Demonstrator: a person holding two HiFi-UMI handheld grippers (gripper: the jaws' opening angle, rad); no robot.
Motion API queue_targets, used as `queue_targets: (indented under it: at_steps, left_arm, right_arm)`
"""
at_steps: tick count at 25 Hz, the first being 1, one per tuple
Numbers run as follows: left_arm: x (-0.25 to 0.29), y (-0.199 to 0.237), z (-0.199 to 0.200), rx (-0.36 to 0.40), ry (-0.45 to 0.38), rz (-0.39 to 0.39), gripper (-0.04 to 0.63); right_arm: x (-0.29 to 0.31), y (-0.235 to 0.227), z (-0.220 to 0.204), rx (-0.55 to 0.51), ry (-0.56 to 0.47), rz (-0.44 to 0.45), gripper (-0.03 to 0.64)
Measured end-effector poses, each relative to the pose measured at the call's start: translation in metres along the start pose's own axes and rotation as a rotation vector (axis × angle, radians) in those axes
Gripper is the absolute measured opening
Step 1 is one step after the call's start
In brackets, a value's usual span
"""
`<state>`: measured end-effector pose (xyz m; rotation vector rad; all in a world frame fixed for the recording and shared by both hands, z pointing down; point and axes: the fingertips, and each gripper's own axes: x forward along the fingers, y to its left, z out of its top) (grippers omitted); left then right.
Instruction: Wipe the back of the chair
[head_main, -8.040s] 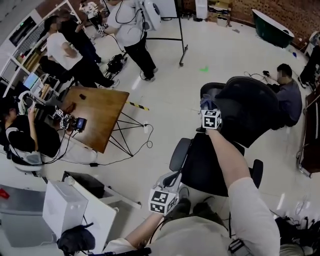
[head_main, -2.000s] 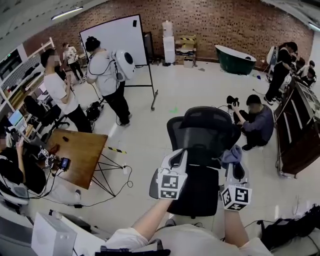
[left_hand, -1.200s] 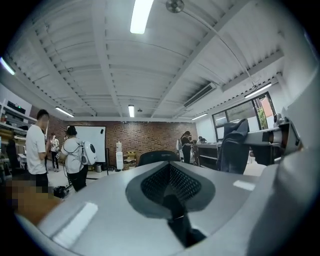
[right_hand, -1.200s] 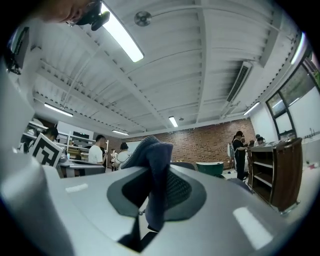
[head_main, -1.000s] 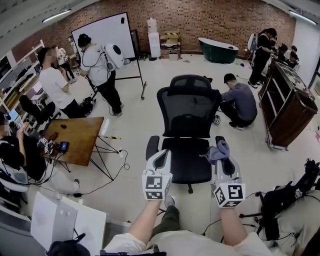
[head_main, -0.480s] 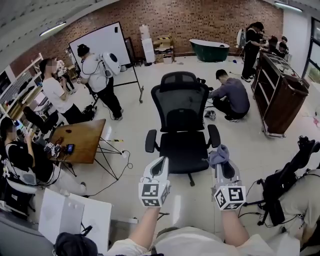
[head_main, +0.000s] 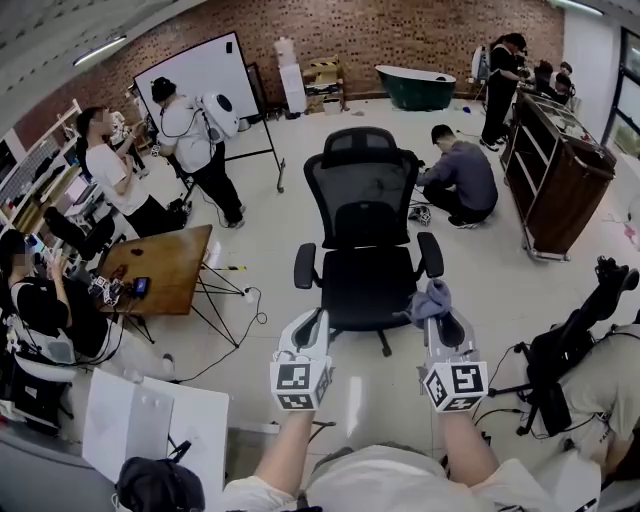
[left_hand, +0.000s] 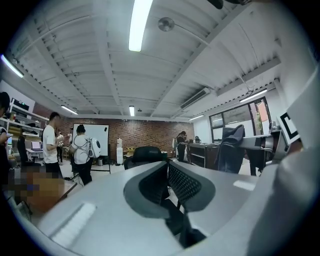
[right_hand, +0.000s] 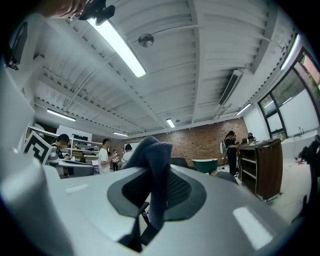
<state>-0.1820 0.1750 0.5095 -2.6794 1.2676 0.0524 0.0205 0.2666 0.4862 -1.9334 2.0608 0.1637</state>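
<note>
Holding cloth (head_main: 431, 298) in right gripper (head_main: 440, 322), jaws clamped on it, cloth bunched up past the tips. Left gripper (head_main: 310, 325): jaws together, nothing betw. them. The 2 grippers sit low, side by side. Chair (head_main: 365, 200) stands ahead on floor, apart from both, seat facing person.

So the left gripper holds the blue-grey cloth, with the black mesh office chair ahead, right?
No: the right gripper holds the blue-grey cloth, as the right gripper view shows; the black mesh office chair does stand ahead.
</note>
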Motion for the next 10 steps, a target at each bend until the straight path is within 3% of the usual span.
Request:
queue_targets:
  at_steps: [4,10]
  left_arm:
    - [-0.006,0.005,-0.006,0.011,0.001,-0.008,0.086]
    - [-0.016,-0.005,0.008,0.092,-0.017,-0.031,0.086]
  right_arm:
    - [-0.003,0.008,-0.004,-0.004,0.018,0.001,0.049]
    - [-0.005,0.021,0.002,-0.023,0.015,0.004,0.049]
